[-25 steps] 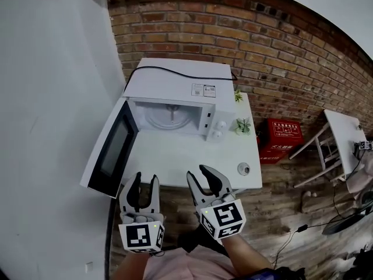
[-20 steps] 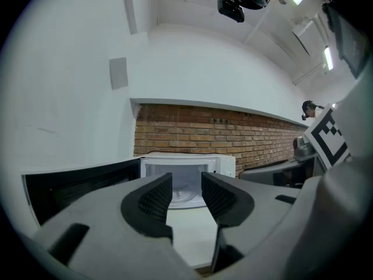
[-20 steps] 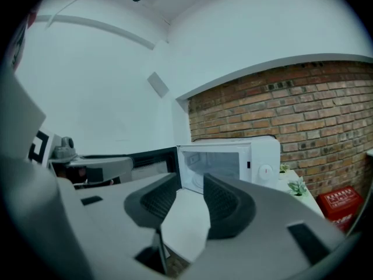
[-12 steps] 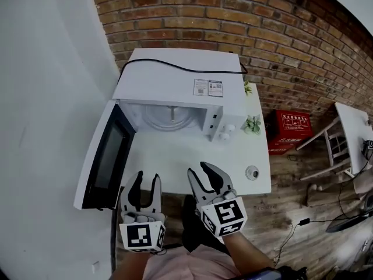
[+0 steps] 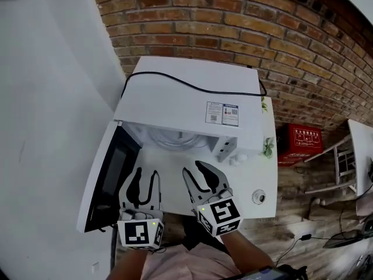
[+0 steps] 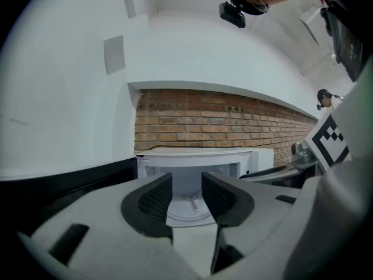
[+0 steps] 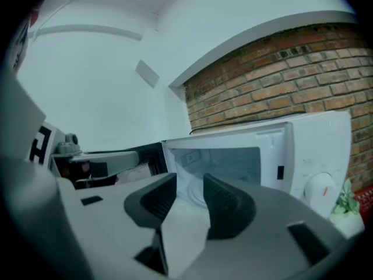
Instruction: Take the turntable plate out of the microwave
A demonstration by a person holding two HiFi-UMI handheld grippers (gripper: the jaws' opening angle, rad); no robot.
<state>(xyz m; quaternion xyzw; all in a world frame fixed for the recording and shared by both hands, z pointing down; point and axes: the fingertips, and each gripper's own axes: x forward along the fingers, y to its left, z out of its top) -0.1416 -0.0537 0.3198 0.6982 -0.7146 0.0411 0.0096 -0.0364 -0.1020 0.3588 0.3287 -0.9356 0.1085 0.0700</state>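
The white microwave (image 5: 186, 101) stands on a white table (image 5: 175, 174) with its door (image 5: 102, 185) swung open to the left. The glass turntable plate (image 5: 175, 140) lies inside the cavity, half hidden under the top edge. My left gripper (image 5: 145, 175) and right gripper (image 5: 195, 169) hover side by side over the table in front of the opening, both open and empty. In the left gripper view, the left gripper (image 6: 186, 194) frames the plate (image 6: 187, 207) between its jaws. In the right gripper view, the right gripper (image 7: 189, 194) points at the cavity of the microwave (image 7: 233, 159).
A black cable (image 5: 192, 85) runs across the microwave's top. Two knobs (image 5: 236, 158) sit on its right front, with a small plant (image 5: 268, 147) beside them and a small round object (image 5: 258, 196) on the table. A red box (image 5: 304, 142) and a white stand (image 5: 349, 150) are at the right.
Both grippers have moved forward over the table toward the microwave opening, which now looks larger and closer. Their jaws stay as they were, with nothing in them.
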